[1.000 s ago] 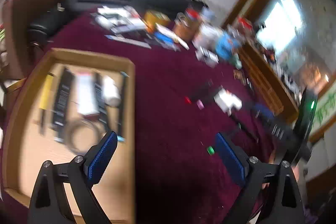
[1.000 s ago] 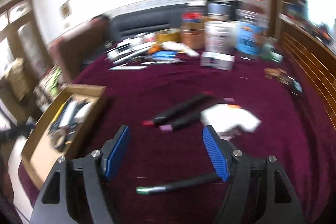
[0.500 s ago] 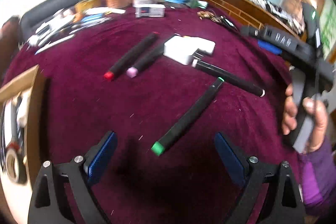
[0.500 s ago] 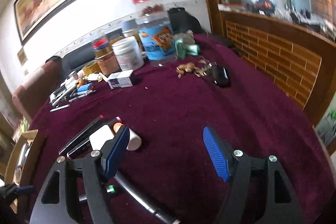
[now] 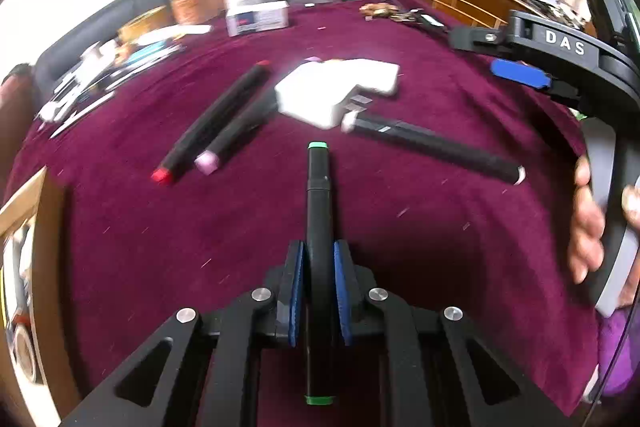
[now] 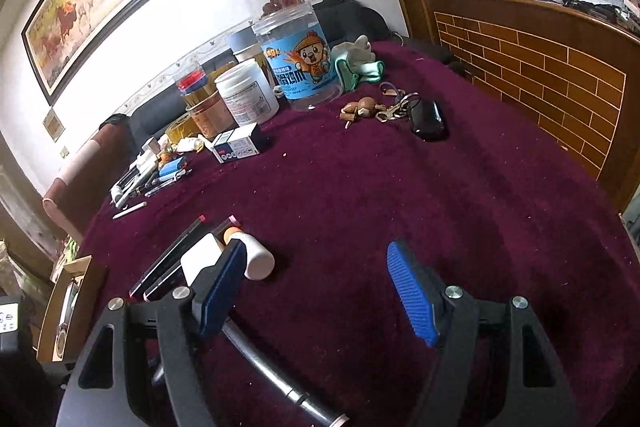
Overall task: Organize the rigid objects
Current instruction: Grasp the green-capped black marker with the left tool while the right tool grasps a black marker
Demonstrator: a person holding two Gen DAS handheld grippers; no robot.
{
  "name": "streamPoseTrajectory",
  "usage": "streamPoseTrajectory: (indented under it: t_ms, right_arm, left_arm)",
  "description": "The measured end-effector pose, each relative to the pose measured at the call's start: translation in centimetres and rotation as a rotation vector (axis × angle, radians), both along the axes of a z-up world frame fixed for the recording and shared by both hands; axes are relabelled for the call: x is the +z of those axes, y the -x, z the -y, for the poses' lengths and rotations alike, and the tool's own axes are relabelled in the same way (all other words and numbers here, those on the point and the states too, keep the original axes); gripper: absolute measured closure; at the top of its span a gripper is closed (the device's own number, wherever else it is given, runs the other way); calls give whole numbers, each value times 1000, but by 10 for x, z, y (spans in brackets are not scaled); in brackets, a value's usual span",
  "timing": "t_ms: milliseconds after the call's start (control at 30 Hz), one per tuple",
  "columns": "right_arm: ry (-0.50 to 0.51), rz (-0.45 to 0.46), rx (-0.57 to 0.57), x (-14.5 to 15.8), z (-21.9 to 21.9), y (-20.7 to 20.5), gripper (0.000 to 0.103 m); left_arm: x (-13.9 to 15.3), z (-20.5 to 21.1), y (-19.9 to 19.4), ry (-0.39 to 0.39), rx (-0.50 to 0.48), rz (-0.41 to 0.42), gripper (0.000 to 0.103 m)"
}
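My left gripper [image 5: 319, 267] is shut on a black marker with green ends [image 5: 319, 203], which points away along the fingers over the maroon tablecloth [image 5: 400, 227]. Beyond it lie a red-ended marker [image 5: 216, 123], a pink-ended marker [image 5: 236, 135], a white-ended marker [image 5: 432, 143] and a white charger block [image 5: 340, 91]. My right gripper [image 6: 316, 291] is open and empty over bare cloth; it also shows at the right of the left wrist view [image 5: 520, 73]. The white-ended marker [image 6: 276, 383] lies under its left finger.
A wooden tray [image 5: 28, 211] with tools sits at the left table edge. Jars [image 6: 296, 39], a small box [image 6: 236, 147], pens [image 6: 140, 183], keys [image 6: 384, 107] and a black fob [image 6: 428, 119] crowd the far side. A wooden wall panel [image 6: 540, 67] borders the right.
My left gripper swung from the tray to the markers, then closed on the green-ended marker. My right gripper turned right toward the far table corner and stayed open.
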State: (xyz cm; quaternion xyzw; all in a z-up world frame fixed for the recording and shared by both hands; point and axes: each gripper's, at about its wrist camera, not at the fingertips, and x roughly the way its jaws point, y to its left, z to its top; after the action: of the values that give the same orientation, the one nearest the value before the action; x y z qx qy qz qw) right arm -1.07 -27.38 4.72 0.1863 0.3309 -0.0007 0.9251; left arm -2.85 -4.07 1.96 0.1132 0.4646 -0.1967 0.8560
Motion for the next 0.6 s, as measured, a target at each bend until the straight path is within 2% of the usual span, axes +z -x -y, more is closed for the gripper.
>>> streamPoseTrajectory:
  t_ms: [133,267,300,333,400,433,500,533,600]
  right_arm:
    - [-13,-16,0,-3,1,-1,31]
    - [0,-34,6,-5,-2,-3,31]
    - [9,-35,5,-5,-3,-3,31]
    - [19,-36,2,-5,-3,-3,31]
    - [28,-37,-3,-6,-4,-3,31]
    - [33,-39,-7,-6,-4,-3,31]
    - [39,-44,-8,-7,-4,-3,31]
    - [42,-49,-6,-8,-5,-4,31]
    - [44,-53,0,-9,-6,-5,31]
  left_arm:
    - [2,-35,1,47,93,-38,88]
    - [-1,-38,2,84,108,-32,86]
    - [-2,-36,2,86,109,-26,78]
    - [-2,-34,4,100,102,-24,65]
    - [-3,-28,7,116,77,-11,49]
    - [-3,-23,11,98,65,9,44]
    - [-4,-8,17,6,52,52,32]
    - [-5,-8,15,-20,79,60,20]
    - [-8,-19,7,13,122,21,12]
